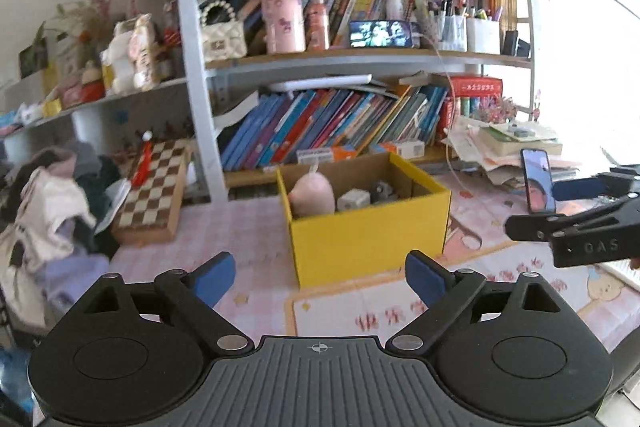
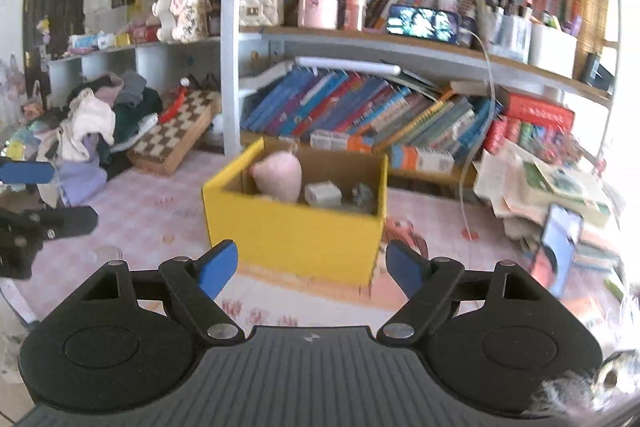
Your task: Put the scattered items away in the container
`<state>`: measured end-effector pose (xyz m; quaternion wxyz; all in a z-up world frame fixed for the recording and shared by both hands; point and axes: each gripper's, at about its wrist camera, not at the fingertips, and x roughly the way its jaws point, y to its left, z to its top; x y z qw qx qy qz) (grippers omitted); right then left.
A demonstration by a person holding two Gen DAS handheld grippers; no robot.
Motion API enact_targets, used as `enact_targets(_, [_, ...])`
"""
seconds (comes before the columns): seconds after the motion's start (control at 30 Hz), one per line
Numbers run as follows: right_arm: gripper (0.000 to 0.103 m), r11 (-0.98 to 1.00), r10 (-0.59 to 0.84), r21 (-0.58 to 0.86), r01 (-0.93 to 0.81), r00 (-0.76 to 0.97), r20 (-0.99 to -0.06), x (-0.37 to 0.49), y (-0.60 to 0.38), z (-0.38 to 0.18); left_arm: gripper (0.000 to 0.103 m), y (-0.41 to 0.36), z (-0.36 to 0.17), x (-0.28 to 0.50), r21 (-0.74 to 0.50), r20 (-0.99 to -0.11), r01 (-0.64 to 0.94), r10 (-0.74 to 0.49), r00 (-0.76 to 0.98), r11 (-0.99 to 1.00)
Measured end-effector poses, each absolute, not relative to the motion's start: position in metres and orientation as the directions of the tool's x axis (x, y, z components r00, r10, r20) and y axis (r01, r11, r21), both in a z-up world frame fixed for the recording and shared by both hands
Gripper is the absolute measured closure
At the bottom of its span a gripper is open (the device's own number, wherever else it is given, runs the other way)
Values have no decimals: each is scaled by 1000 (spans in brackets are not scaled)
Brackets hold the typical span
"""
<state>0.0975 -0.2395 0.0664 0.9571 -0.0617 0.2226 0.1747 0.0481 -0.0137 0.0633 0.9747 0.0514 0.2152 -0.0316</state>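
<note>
yellow cardboard box point(image 1: 368, 239): the container, open-topped, standing on the pink patterned table cover point(image 1: 248, 227) just in front of the bookshelf point(image 1: 360, 63).
contents seen in the box: pink plush toy point(image 1: 313, 193) against its left wall; white cube-shaped item point(image 1: 353, 199) to the right of the plush; small grey item point(image 1: 383, 190) further right, too small to name.
left gripper point(image 1: 320, 277): jaws spread wide, nothing between the blue pads point(image 1: 216, 277); hovers before the box's front wall.
right gripper point(image 2: 312, 269): jaws likewise wide and empty, facing the box's front corner.
near the box: chessboard case point(image 1: 154, 187) to its left by a heap of clothes point(image 1: 52, 219); propped smartphone point(image 1: 538, 185) to its right, against a stack of papers.
status, judged: no loose item shows on the cover beside the box, so the tidying looks close to finished, or the leftovers lie out of view.
risks, judged: both tools sit close together at the box; a careless swing could knock one against the other, shove the light box along the cover, or topple the phone.
</note>
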Motion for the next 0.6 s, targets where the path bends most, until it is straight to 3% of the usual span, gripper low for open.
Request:
enact_targets(0.23, [17, 952, 242, -51, -302, 843, -481, 49, -237, 31, 7, -14, 33, 15, 65, -492, 63, -23, 870, 996])
enact_targets(0.6, [13, 927, 256, -86, -364, 786, -563, 17, -213, 3, 4, -15, 13, -8, 47, -534, 43, -11, 846, 998])
